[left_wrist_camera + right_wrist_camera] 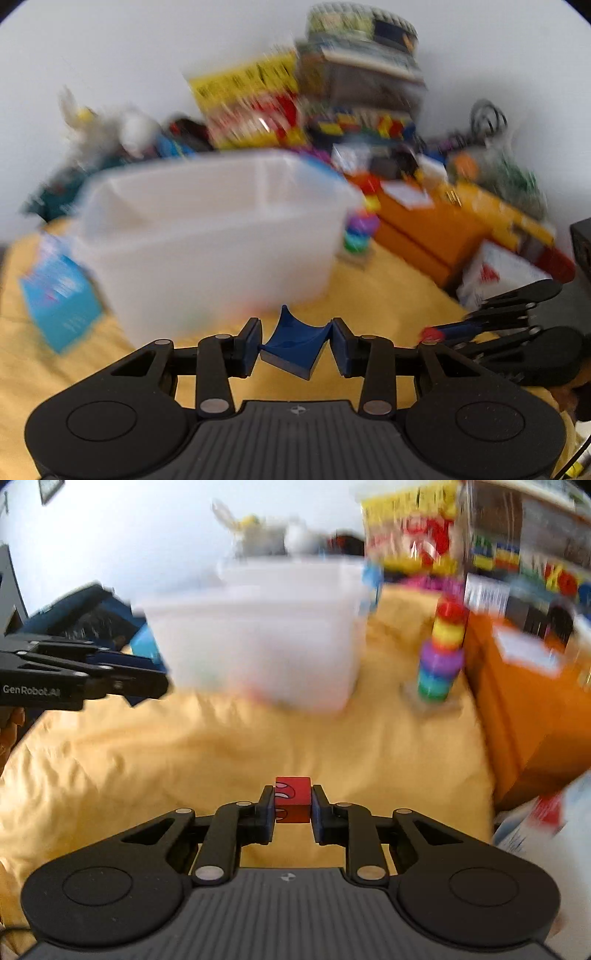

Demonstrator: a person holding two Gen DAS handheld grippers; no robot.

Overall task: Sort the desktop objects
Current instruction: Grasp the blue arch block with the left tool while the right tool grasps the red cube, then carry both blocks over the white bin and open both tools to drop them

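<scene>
1. Your left gripper [297, 345] pinches a blue curved block [293, 341] at bottom centre, ready for binning.
2. Your right gripper [293, 805] clamps a red cube [293, 799].
3. Both probably go to the white bin [207, 236] mid-frame (blurred).

One white bin [207, 236], one ring stacker [441, 650], one blue block [293, 341], one red cube [293, 799].

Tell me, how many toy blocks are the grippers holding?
2. A blue curved block sits in the left gripper, and a red block in the right gripper. Both are above the yellow cloth. More blocks may be hidden in the blurry pile behind.
</scene>
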